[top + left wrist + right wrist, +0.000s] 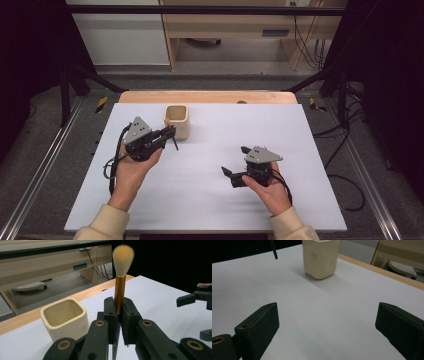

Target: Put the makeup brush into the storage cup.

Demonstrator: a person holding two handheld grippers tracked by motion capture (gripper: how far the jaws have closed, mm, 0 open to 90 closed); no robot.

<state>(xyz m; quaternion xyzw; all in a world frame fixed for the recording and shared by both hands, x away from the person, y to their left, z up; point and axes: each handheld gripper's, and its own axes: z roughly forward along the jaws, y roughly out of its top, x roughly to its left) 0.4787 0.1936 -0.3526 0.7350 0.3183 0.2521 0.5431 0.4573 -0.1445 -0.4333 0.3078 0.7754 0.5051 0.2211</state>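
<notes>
Left tongs [119, 315] clamped on one brush [120, 287], bristles up, lifted off the desk [210, 200]; one cream cup [177, 121] just beside them, still empty, so brush drop-in is left. Right tongs [234, 162] wide open, holding nothing, well apart from the cup

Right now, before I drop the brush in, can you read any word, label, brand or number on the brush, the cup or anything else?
None readable: the gold-ferruled brush held in the left gripper and the cream square ceramic cup are both plain.
The small dark plate on the wooden furniture behind the table is too small to read.
</notes>
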